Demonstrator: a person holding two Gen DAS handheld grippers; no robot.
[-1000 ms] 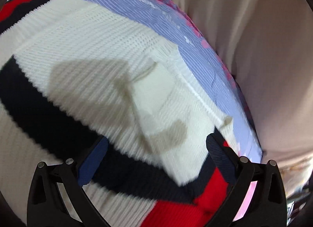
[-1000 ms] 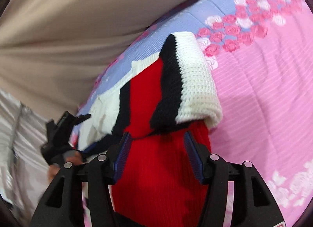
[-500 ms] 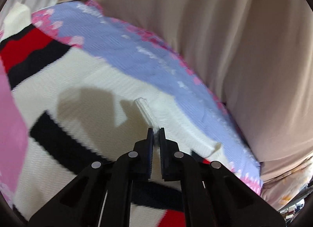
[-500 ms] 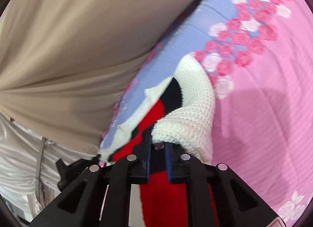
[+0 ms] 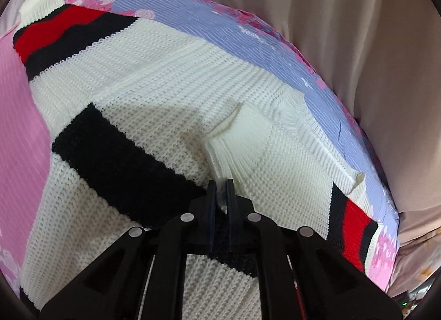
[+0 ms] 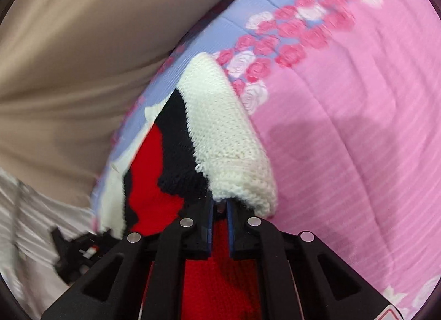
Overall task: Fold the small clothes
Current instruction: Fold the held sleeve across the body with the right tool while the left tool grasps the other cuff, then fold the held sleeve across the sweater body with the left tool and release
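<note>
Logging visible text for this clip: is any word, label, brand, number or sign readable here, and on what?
None readable.
Knit sweater: no tag or print shows.
Floral bedsheet: rose pattern only, no lettering.
Right claw: a red-edged sticker corner at the frame's bottom right, cut off, unreadable.
Left claw: no markings.

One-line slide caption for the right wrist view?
Right gripper shut on the striped knit sweater, its white cuff bunched at the fingertips, over a pink floral bedsheet.
</note>
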